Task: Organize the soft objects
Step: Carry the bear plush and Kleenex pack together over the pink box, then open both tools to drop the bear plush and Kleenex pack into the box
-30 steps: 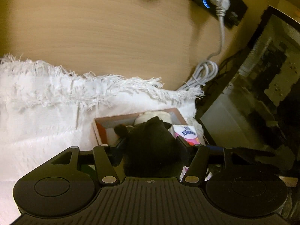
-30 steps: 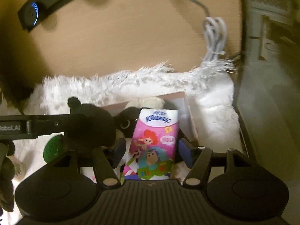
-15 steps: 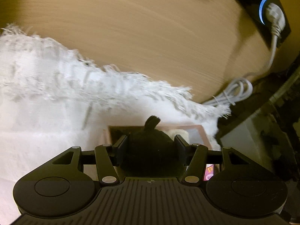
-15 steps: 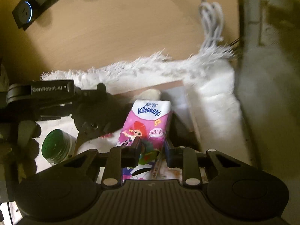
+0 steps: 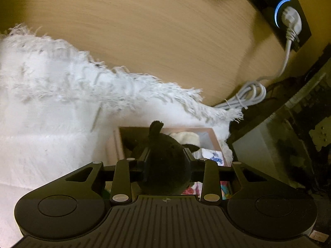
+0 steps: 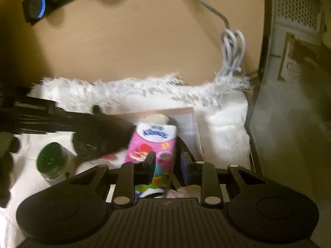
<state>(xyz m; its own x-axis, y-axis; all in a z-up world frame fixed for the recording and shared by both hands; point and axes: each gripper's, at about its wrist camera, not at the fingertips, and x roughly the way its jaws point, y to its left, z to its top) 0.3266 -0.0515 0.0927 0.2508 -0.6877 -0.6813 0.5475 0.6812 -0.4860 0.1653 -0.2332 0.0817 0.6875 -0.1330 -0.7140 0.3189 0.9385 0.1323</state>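
Observation:
My left gripper (image 5: 166,161) is shut on a black plush toy (image 5: 165,165) and holds it over the pink-rimmed box (image 5: 206,131) on the white fringed rug (image 5: 51,107). A cream plush (image 5: 187,137) lies inside the box. My right gripper (image 6: 168,165) is shut on a pink Kleenex tissue pack (image 6: 154,142), which stands tilted in the box (image 6: 194,128). The pack's top also shows in the left wrist view (image 5: 215,158). In the right wrist view the left gripper and black plush (image 6: 97,128) reach in from the left, blurred.
A green-lidded jar (image 6: 51,161) stands on the rug left of the box. A coiled grey cable (image 5: 246,95) and a black power strip with a blue ring (image 5: 287,16) lie on the wooden floor beyond. A grey cabinet (image 6: 279,124) flanks the rug's right.
My right gripper has closed on the tissue pack, from open a second ago. My left gripper has turned with the black plush, which now stands with its ear upward over the box.

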